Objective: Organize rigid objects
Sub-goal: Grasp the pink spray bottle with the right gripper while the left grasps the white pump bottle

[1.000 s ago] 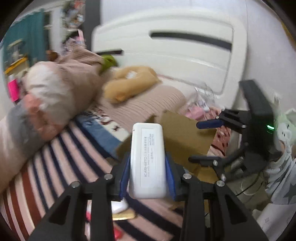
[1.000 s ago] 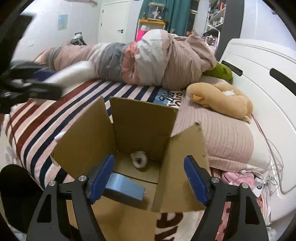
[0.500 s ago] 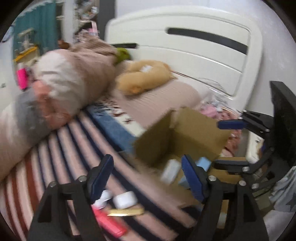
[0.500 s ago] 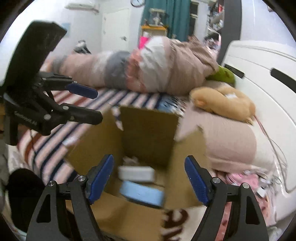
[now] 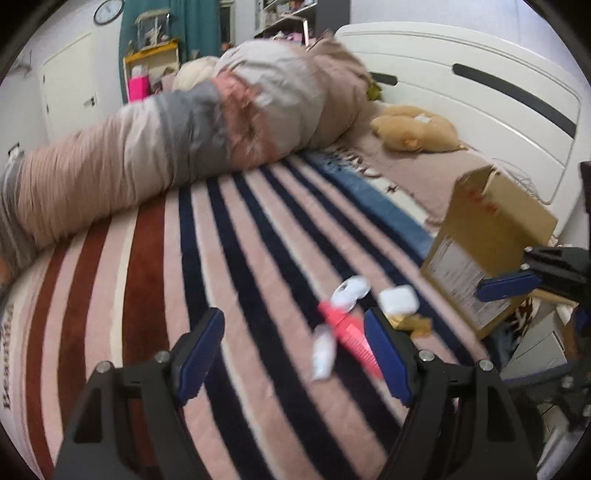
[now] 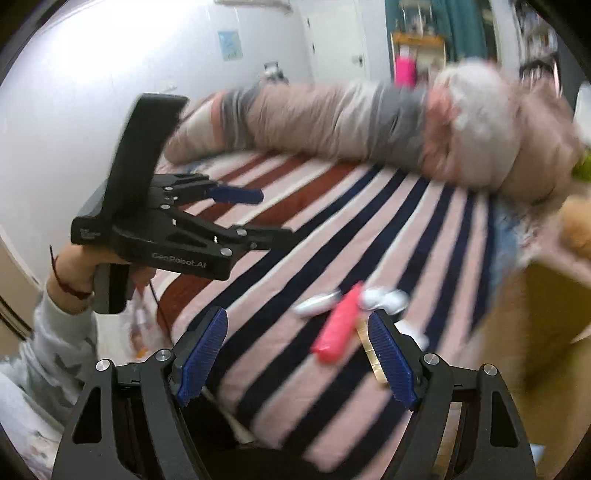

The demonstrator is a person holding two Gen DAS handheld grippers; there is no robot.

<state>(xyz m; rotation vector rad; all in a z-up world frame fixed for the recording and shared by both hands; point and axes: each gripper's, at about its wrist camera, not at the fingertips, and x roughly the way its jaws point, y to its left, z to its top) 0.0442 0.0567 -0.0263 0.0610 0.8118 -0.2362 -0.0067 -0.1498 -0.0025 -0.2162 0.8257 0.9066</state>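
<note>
A: Here, in the left wrist view, the left gripper (image 5: 293,350) is hanging over a striped bedspread (image 5: 229,258), its blue pads standing apart with nothing between them; the jaws have just been opening.

B: And the small things?

A: A pink comb (image 5: 349,334), a white case (image 5: 398,300), a clear white piece (image 5: 350,291) and a pale little bottle (image 5: 323,352) are lying close together on the stripes, near the right pad. The cardboard box (image 5: 487,243) is sitting at the bed's right edge, flaps up, with the right gripper (image 5: 517,286) showing in front of it. A rolled duvet (image 5: 184,125) is stretching across the far side, a tan plush toy (image 5: 415,127) is lying by the white headboard (image 5: 480,88), and a teal curtain (image 5: 155,40) and a wall clock (image 5: 108,10) are filling the background.

B: Now the right wrist view?

A: The right gripper (image 6: 297,354) is also standing open and empty above the bedspread (image 6: 332,229). The comb (image 6: 338,326) is lying between its pads in the picture, with a silvery oval piece (image 6: 316,304) beside it. A hand (image 6: 75,271) in a pale sleeve is holding the left gripper (image 6: 255,214), jaws apart, at left. The box (image 6: 539,314) is blurring at right.
</note>
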